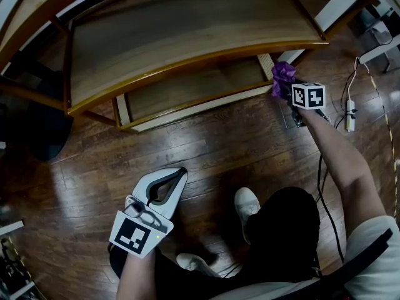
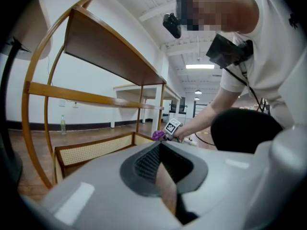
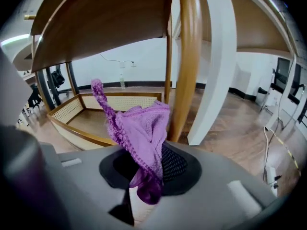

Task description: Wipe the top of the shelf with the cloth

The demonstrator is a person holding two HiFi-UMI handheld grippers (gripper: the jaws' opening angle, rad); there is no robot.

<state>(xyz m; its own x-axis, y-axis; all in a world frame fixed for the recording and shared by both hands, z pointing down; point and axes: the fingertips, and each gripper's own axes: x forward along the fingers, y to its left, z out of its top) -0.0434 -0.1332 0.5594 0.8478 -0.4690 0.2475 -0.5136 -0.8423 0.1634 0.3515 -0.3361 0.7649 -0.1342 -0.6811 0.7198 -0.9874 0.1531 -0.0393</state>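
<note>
R gripper is clamped on the purple cloth. In the right gripper view the jaws of the R gripper pinch a bunched fold of the cloth, and the rest flops up and over w/ one twisted corner sticking upward. I'm holding it low at the shelf's front-right corner, just beside the curved wooden post. I can't tell if the fabric touches the post. The top board is above the cloth from that cam, so the cloth isn't on the top surface. The head view shows that top as bare brown wood w/ a lighter rim. Below it is a lower tray (cane-panel sides, going by the gripper views). A white upright stands right behind the post. L gripper is well apart from the shelf, down near my lap over the dark wood floor, pointing roughly toward the shelf. Its jaws are pressed together at the tips w/ nothing between them. The left gripper view of the L gripper confirms this: pads meet and only floor shows through the slot behind. A white power strip w/ cables lies on the floor to the right of my R arm, and my white shoes show below.
</note>
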